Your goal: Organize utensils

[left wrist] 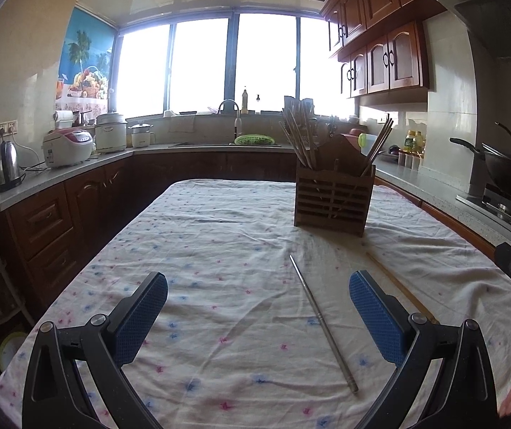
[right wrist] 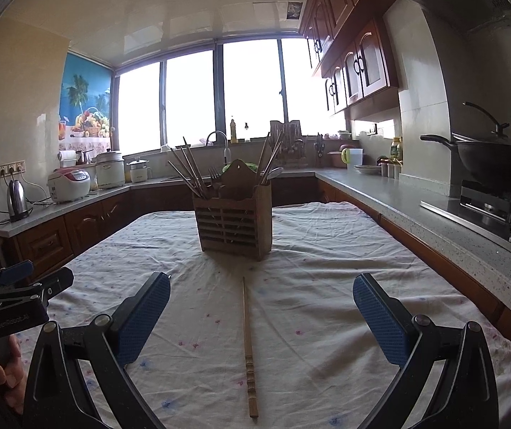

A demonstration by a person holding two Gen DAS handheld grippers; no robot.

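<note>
Left hand-held gripper (left wrist: 258, 318) wide, empty; metal chopstick (left wrist: 321, 321) lies loose on the tabletop (left wrist: 219, 236) at lower centre. Right hand-held gripper (right wrist: 262, 321) wide, empty; wooden chopstick (right wrist: 247, 346) lies between its fingers. Wooden utensil holder (right wrist: 234, 225), frame centre, already carries chopsticks and a fork. Judgement: two pieces left.

A floral cloth (left wrist: 219, 250) covers the table. At left on the counter (left wrist: 112, 155) stand a kettle (left wrist: 8, 166) and a rice cooker (left wrist: 68, 146). A wok (right wrist: 495, 168) sits on the stove at right, beneath wooden cabinets (right wrist: 355, 60). Bright windows (left wrist: 219, 60) fill the centre.
</note>
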